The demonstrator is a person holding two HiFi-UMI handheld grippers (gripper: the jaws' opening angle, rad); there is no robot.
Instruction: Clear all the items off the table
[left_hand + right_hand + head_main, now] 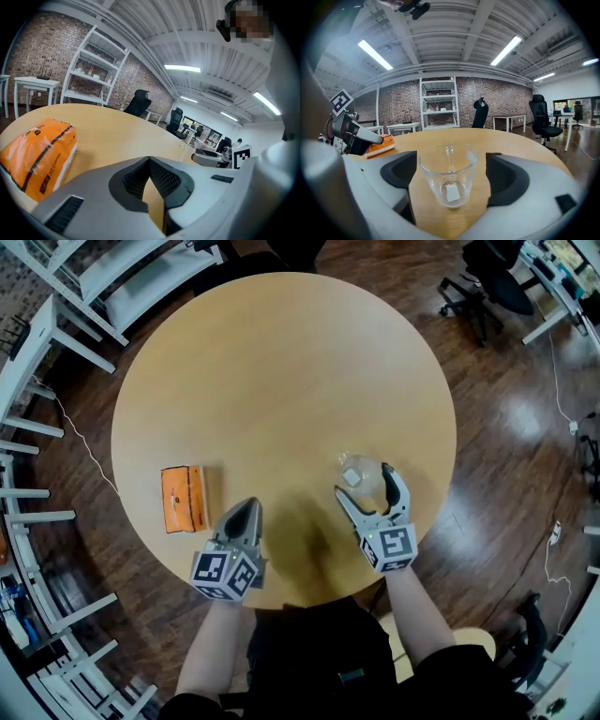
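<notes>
Filling most of the head view, a round wooden table (281,371) stands on a dark plank floor, with two things on its near half. The left gripper (246,512) hovers over the near edge with its jaws pressed together and nothing between them. The right gripper (364,481) sits low at the near right with its jaws spread wide on either side of a glass mug (449,180). Its pads stand just beside the glass on both sides without pressing on it. An orange packet (184,498) with dark print lies flat near the table's left edge, left of the left gripper and apart from it. The mug stands upright on the wood, clear and empty, its handle turned to the far side and a small white label on its base.
</notes>
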